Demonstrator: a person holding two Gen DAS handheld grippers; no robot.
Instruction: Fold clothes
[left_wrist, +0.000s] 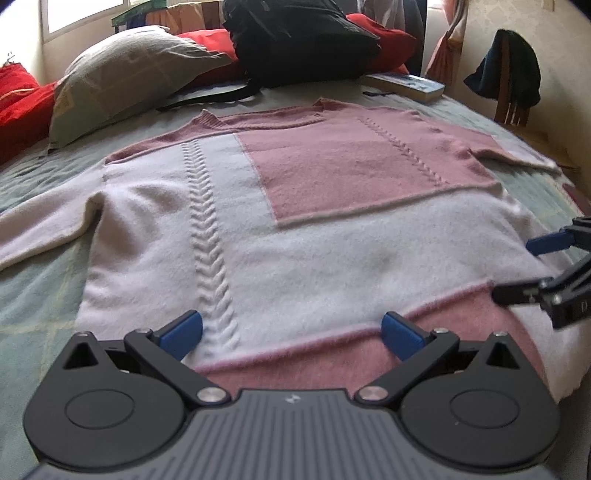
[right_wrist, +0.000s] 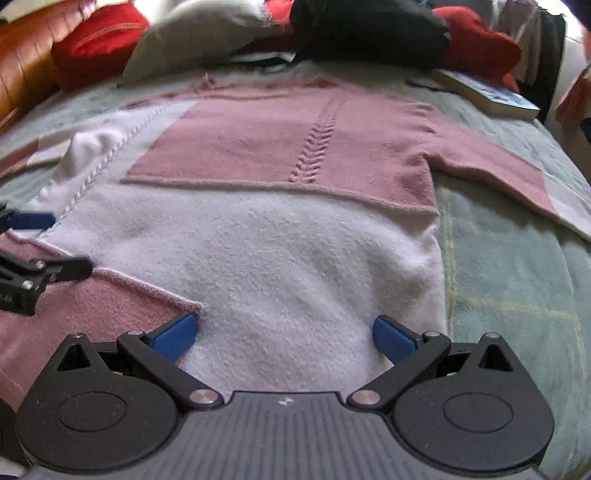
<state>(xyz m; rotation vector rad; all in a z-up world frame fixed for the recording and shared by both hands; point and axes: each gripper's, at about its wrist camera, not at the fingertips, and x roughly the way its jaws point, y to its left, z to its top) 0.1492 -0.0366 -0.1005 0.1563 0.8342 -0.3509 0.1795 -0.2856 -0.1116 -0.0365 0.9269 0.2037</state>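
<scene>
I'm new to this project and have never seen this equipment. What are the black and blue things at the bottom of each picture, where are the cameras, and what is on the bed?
Each picture comes from a camera mounted on a hand-held gripper, looking forward along its jaws. One shows the left gripper, the other the right gripper. Both are open and hold nothing. They hover at the bottom hem of a pink and white sweater spread flat on a bed. Beyond it lie a pillow, a black backpack and a book.

The sweater (left_wrist: 295, 236) has its bottom edge hidden under the left gripper (left_wrist: 291, 334). One sleeve (left_wrist: 22, 236) runs off the picture's side. The right wrist view is blurry.
</scene>
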